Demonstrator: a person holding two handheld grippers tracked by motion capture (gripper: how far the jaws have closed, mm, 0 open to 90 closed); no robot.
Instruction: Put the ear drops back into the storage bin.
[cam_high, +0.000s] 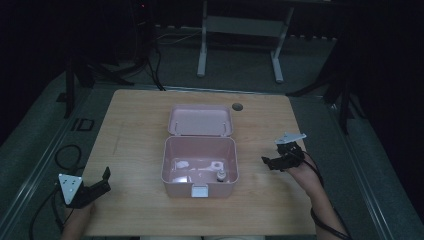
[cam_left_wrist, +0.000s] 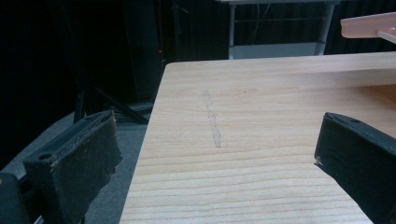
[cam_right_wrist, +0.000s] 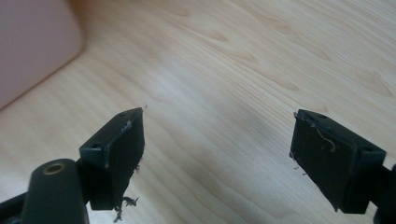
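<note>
Pink box (cam_high: 200, 172) lid up; left gripper (cam_high: 102, 181), right gripper (cam_high: 270, 162) — jaws wide, empty

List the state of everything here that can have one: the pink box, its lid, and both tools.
Pink box: open, upright on the table, a few small items inside.
Lid: swung back, lying behind the box.
Left tool: jaws wide apart, holding nothing, over the table's left edge.
Right tool: jaws wide apart, holding nothing, right of the box.
</note>
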